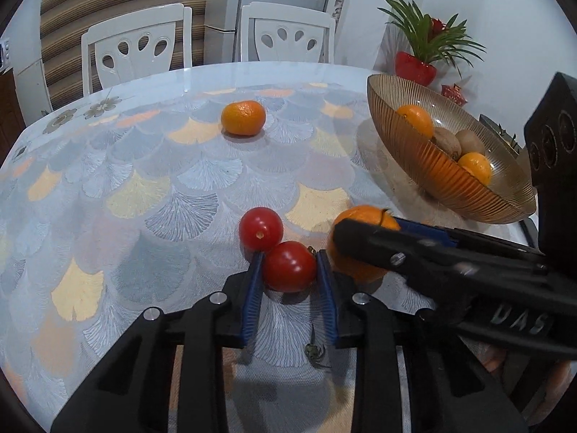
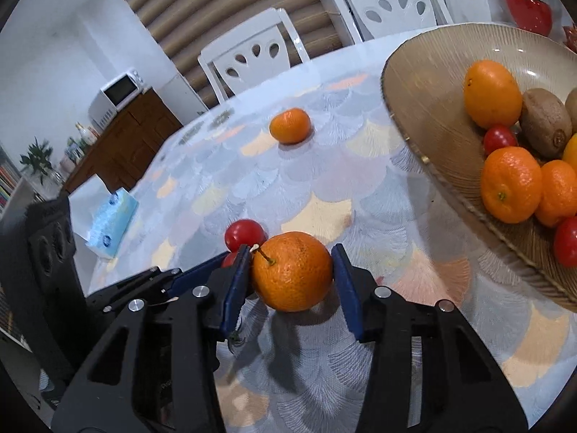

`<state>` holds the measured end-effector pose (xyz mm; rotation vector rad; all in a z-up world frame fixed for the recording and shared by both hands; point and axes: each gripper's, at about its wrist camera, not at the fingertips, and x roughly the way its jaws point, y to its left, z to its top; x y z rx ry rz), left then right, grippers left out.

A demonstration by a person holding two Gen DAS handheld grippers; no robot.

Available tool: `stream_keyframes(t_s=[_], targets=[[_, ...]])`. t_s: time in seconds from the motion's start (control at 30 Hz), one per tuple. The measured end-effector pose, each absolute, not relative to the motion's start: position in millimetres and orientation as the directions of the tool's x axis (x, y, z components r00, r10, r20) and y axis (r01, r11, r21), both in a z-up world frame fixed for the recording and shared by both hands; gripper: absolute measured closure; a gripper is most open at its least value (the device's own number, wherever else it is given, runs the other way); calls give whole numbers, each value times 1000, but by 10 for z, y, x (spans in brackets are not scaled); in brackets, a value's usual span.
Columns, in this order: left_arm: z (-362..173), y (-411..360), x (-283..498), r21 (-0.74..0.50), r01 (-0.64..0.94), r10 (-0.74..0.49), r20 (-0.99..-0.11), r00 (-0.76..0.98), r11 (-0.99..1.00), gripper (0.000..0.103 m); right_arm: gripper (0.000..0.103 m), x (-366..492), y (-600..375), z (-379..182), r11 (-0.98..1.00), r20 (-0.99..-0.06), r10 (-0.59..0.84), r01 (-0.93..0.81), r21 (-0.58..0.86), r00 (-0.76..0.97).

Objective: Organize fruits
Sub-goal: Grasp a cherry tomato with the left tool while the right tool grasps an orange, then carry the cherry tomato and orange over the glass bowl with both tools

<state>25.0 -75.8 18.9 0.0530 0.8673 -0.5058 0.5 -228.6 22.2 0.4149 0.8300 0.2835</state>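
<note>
Near tomato on the tablecloth, left of the bowl, pinched between the blue pads of the left gripper. Second tomato touching it, just beyond. Stemmed mandarin just right of the tomatoes, between the right gripper pads, left pad touching, right pad just apart. Another mandarin well beyond. Bowl already holding mandarins, kiwis, tomatoes.

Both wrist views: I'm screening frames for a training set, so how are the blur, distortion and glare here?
Left wrist view: strong fisheye bend with dark corners; the tomato between the left gripper fingers is sharp, glare streaks the far table edge. Right wrist view: same curvature; the mandarin in the right gripper is crisp and casts a soft shadow; the bowl rim looks slightly soft.
</note>
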Motion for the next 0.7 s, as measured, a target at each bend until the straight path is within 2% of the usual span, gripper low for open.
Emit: stream_keyframes(t_s=[0.27, 0.47, 0.7], targets=[[390, -693, 93, -182, 438, -426, -711, 560, 880, 75, 56, -196, -2397, 405, 866, -592, 425, -116, 487, 685], [927, -809, -63, -177, 482, -474, -634, 611, 858, 75, 56, -521, -2467, 1069, 939, -517, 301, -154, 309, 801], [1567, -1234, -65, -165, 566, -555, -538, 635, 808, 75, 56, -681, -3083, 1688, 970, -451, 119, -8, 242, 885]])
